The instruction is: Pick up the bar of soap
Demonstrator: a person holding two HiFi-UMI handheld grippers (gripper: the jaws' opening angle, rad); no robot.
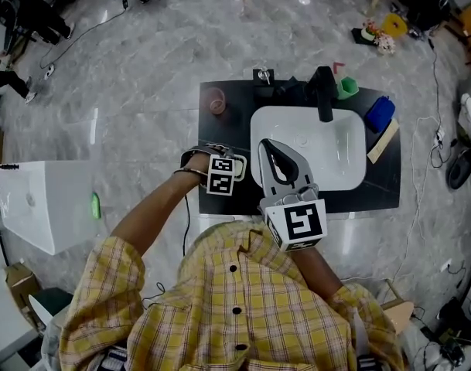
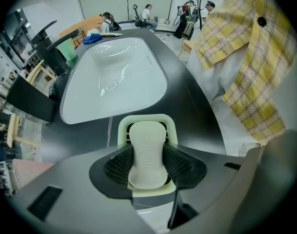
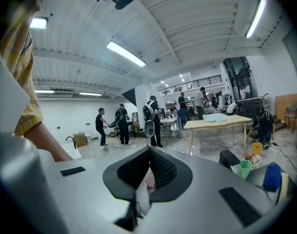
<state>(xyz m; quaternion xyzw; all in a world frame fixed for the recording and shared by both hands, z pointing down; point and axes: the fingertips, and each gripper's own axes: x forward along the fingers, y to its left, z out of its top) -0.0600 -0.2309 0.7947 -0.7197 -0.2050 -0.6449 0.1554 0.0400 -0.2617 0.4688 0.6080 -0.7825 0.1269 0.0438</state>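
We are down at the near left part of the worktop, just beside the sink, and the left gripper is right on the soap. Its jaws are closed in on the bar, one ribbed pad against each long side at the narrow waist, with the bar's rounded ends sticking out ahead and behind. We reckon that is why we come in along its length: the waist gives the pads a seat, so a slick bar is less likely to squirt out.

The soap lies flat in its dish, not yet lifted as far as we can judge. The dish's raised rim wraps the far end, so the only free way out is straight up.

The right gripper takes no part. Its jaws are pressed together with nothing between them, and it points up and away into the room, held over the front of the sink in the head view. We take it that it is parked there to keep clear of the left one.

The bar itself is off-white and matt, with soft edges, wide round ends and a pinched middle. Faint lettering seems pressed into its top, too blurred to read. The dish is pale green with slots under the bar.
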